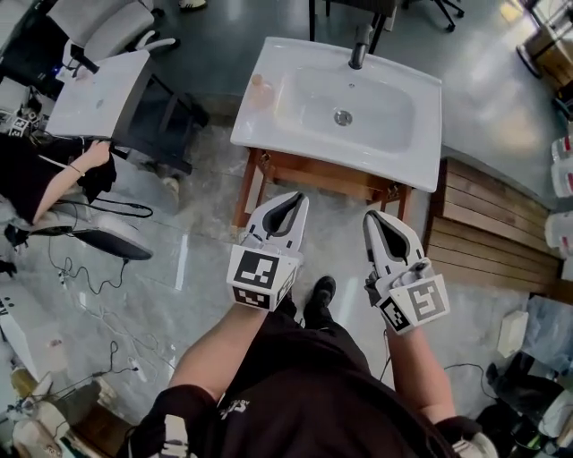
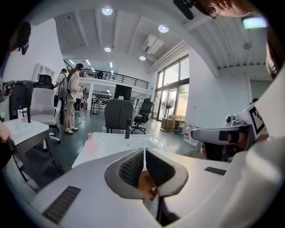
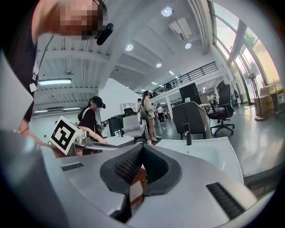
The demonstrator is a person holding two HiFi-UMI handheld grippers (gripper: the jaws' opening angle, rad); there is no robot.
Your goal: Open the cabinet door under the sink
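Feed's nice and bright on my end. In the left gripper view, daylight pours through the tall windows (image 2: pixel 171 95) right of the white washbasin (image 2: pixel 107 147), with ceiling spotlights (image 2: pixel 107 11) above it. In the head view the glossy floor (image 1: pixel 488 67) beyond the washbasin throws pale glare, and shadows under it are soft. Both gripper views bend hard fisheye, with black corners and a mushy near foreground.

Left gripper (image 1: pixel 292 200) and right gripper (image 1: pixel 373 218) held side by side in front of the body, both pointing forward and slightly down, jaws pressed together on nothing, left forearm (image 1: pixel 210 353) and right forearm (image 1: pixel 417 371) bare, reaching forward.
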